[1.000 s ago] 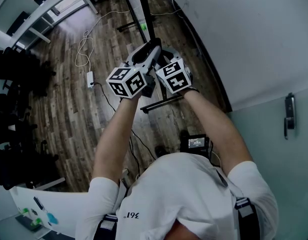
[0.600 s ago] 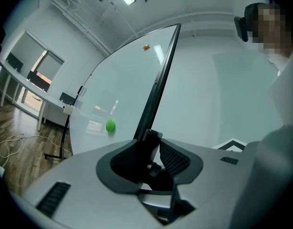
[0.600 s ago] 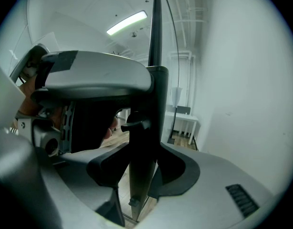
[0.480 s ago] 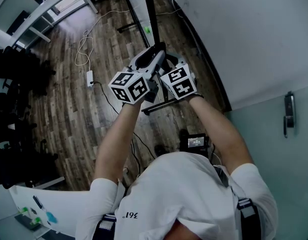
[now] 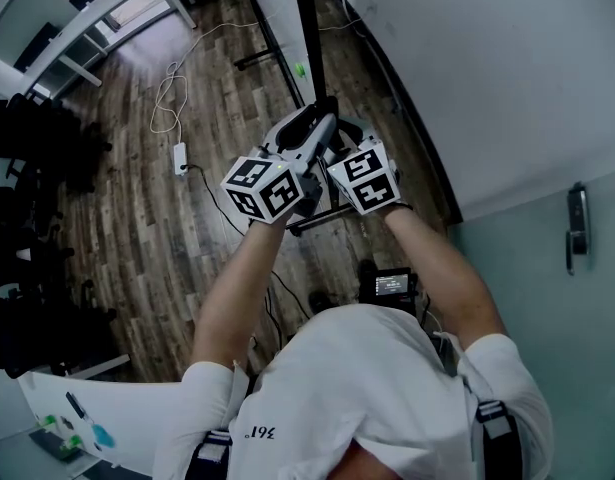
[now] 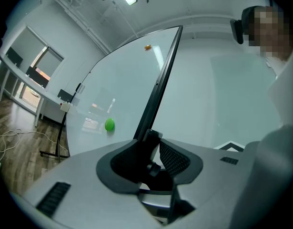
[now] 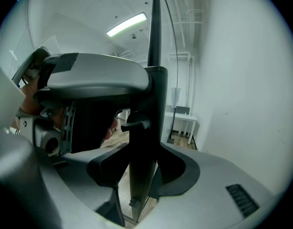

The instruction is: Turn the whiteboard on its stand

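My left tool (image 6: 153, 147) and right tool (image 7: 142, 142) both pinch the whiteboard (image 6: 120, 94) by its dark edge, which rises straight ahead of each.

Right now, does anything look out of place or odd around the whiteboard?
Nothing looks damaged. The left tool and right tool are each clamped on the dark edge of the whiteboard. The only untidy thing is loose cables sprawled on the floor beside the stand, a possible snag.
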Demonstrator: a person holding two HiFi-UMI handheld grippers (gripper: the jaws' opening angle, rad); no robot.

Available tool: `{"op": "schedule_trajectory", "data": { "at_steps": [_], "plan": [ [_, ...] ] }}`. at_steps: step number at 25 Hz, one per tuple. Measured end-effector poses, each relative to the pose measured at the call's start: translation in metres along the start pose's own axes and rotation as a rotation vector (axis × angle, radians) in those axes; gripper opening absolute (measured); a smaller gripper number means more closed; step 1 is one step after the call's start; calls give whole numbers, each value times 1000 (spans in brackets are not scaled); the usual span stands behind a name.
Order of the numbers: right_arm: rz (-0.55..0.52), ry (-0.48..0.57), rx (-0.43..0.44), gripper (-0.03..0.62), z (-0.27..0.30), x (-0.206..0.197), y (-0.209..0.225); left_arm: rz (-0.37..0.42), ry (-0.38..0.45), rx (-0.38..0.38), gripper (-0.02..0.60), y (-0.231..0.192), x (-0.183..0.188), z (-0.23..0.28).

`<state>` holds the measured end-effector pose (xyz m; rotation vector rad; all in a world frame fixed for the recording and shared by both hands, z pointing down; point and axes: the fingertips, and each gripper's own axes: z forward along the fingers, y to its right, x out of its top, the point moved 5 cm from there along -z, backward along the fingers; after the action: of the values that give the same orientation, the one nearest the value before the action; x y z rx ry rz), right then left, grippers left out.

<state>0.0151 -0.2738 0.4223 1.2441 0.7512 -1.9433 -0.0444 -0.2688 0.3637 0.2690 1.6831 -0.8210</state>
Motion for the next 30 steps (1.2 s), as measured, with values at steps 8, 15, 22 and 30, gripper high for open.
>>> {"op": "schedule_trajectory", "data": {
  "at_steps": [8, 15, 22, 30],
  "plan": [
    [-9, 10, -17, 199, -16, -9, -2, -17, -1, -17, 146, 16, -6, -7],
    [-2, 8, -23, 199, -33, -14, -6, -31, -4, -33, 146, 32, -11, -13],
    [8, 4, -30, 199, -53, -23, -13, -42, -9, -56, 146, 49, -19, -21],
    [14, 7, -37, 199, -74, -30, -19, -53, -17, -77, 146, 69, -25, -29]
  ]
}}
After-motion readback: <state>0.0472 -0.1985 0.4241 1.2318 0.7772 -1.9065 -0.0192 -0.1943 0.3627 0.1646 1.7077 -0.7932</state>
